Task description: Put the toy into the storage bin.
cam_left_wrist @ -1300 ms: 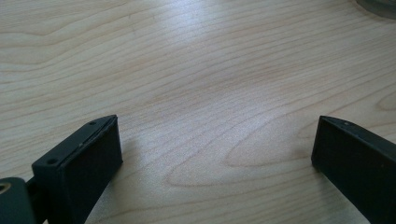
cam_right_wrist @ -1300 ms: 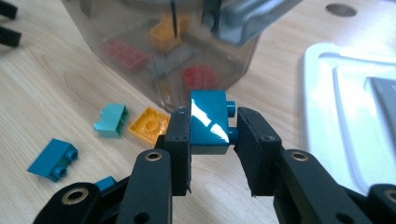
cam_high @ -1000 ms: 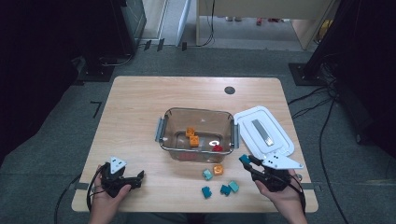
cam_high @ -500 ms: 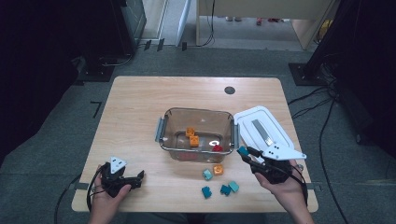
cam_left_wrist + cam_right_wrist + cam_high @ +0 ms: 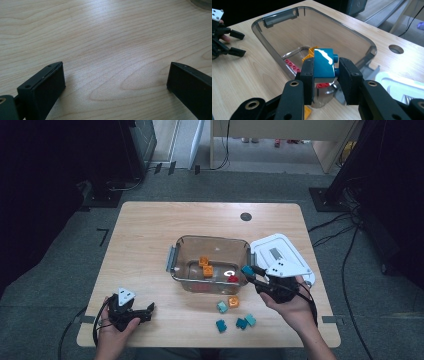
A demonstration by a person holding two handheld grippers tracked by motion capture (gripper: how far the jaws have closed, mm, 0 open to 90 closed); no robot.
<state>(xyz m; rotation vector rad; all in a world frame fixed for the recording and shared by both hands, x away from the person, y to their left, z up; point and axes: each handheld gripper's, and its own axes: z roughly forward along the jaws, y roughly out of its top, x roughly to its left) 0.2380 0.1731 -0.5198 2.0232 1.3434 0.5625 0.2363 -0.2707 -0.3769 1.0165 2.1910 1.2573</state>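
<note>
A teal brick (image 5: 324, 63) is sitting clamped between the two black jaws of the right gripper (image 5: 325, 75), its studs pointing toward the right-hand jaw and its glossy top catching the light. In the high view the same brick (image 5: 247, 270) is hanging just above the right rim of the clear container (image 5: 175, 262), at the tip of the right gripper (image 5: 252, 274), which the person's right hand (image 5: 292, 307) is holding.

Inside the container, orange bricks (image 5: 205, 266) are lying near the middle and a red brick (image 5: 233, 279) is resting toward the right wall. The white lid (image 5: 277, 251) is lying on the surface just beside the container, partly under the gripper.

In front of the container, loose bricks are lying on the surface: an orange one (image 5: 233, 301), a pale teal one (image 5: 222, 307) and three darker teal ones (image 5: 221, 325) nearer the front edge.

Well apart, at the front left corner, the left gripper (image 5: 145, 312) is resting on the wooden surface (image 5: 145, 240) with its jaws standing wide apart and nothing but bare wood between them.
</note>
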